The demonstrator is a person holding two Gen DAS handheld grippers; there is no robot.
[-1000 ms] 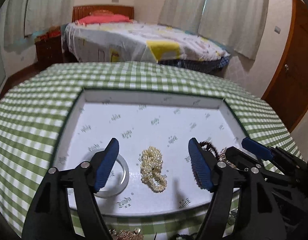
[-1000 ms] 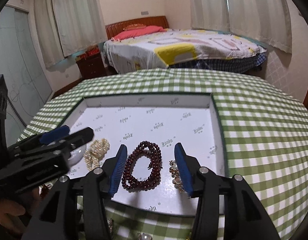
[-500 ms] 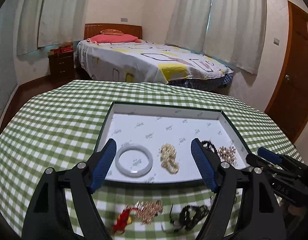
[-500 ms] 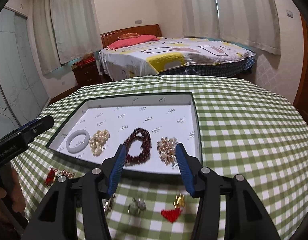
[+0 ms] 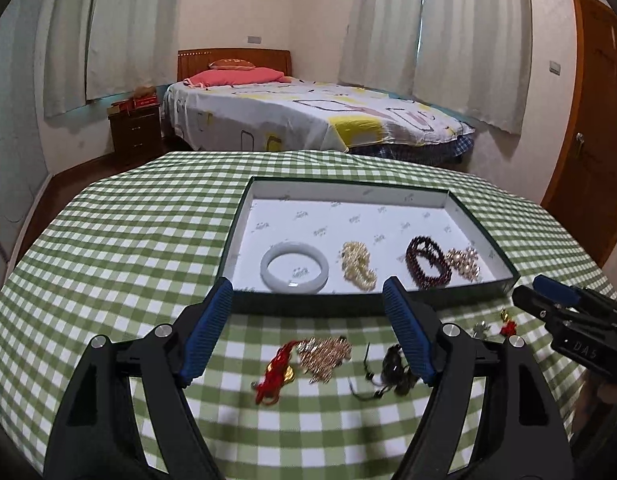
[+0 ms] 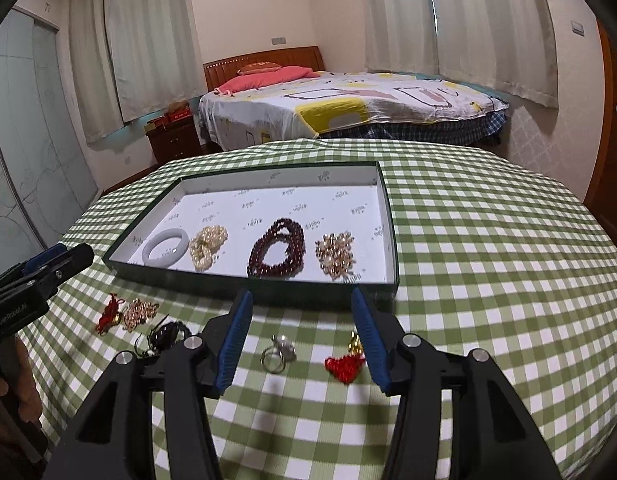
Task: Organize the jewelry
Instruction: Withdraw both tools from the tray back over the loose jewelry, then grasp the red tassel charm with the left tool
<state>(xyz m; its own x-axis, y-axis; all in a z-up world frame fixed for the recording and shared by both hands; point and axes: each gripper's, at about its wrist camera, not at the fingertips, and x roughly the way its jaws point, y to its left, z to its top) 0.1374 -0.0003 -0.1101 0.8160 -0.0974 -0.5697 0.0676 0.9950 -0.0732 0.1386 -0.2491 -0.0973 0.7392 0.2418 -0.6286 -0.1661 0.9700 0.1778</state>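
We've got both grippers hovering over the checked table [image 6: 488, 240], tipped down and forward toward the tray [image 5: 504, 268]. Our left gripper [image 5: 308, 328] has its jaws spread wide with nothing in them; it sits just short of the tray's near wall, above the loose pieces. Our right gripper [image 6: 302, 340] has its jaws apart too, a bit narrower, also empty, just short of the tray's near wall toward its right end. A bit of the hand [image 6: 12, 384] on the left gripper's handle shows at the edge of the right view.

The tray lies with its long axis running left to right across us. Inside it, along the near wall, four pieces sit in a row, left to right: the white bangle [image 5: 294, 267] lying flat, the pearls [image 5: 358, 265] in a heap, the dark red beads [image 5: 428, 262] coiled in a loop, and the gold cluster [image 5: 464, 263].

Outside the tray, on the near side: a red tassel charm [image 5: 274, 372] touching a gold chain pile [image 5: 324, 354], a black cord piece [image 5: 392, 368], then a ring [image 6: 278, 354] and a second red tassel [image 6: 346, 364] between the right gripper's fingers [image 6: 234, 340], lying on the cloth.
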